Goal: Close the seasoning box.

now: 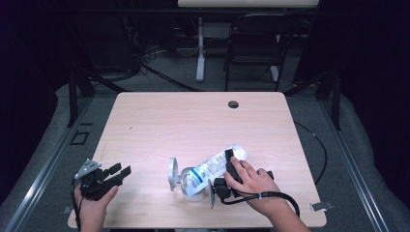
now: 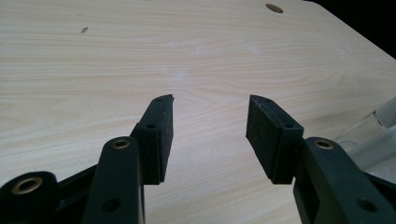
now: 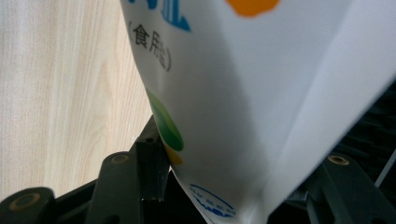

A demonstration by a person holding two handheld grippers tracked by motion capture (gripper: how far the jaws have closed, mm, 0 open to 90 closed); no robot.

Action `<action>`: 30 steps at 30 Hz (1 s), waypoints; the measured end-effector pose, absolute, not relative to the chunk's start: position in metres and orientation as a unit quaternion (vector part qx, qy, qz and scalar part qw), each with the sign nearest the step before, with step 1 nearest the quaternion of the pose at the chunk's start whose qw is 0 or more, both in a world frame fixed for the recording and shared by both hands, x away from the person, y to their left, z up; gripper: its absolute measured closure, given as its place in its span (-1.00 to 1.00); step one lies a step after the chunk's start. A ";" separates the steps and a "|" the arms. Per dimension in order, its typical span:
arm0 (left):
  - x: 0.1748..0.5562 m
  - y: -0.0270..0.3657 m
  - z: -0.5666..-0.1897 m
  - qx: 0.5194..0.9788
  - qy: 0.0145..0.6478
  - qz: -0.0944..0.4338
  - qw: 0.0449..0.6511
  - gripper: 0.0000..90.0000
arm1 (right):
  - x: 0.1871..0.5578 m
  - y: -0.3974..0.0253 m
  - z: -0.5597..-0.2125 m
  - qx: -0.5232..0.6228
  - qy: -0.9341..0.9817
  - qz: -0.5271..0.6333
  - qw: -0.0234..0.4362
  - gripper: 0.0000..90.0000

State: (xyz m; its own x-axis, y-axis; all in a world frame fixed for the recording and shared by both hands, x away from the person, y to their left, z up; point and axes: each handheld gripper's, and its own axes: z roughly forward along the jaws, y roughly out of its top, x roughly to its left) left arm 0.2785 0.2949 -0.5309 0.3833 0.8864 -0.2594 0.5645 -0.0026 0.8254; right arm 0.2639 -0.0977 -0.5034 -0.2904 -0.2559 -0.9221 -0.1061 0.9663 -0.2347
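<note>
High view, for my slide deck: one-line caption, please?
Right tool shut on a white packet lying on the wooden table; left tool open, empty, near the front-left corner.

the white pouch [image 3: 243, 93] carries chinese print, seemingly "(食用", beside blue characters too cropped to read.

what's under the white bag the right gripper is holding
In the high view the bag is tilted, its lower end at a clear jar with its lid open. The right gripper clamps its upper part. The table lies beneath; the bag covers the jar's mouth.
</note>
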 end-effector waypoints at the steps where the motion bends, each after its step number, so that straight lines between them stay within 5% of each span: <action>1: 0.279 0.295 -0.531 0.687 0.528 0.172 0.469 0.15 | 0.264 -0.098 -0.503 -0.113 0.801 -0.064 0.585 0.03; 30: 0.279 0.295 -0.531 0.687 0.528 0.173 0.469 0.15 | 0.264 -0.098 -0.504 -0.119 0.798 -0.062 0.587 0.04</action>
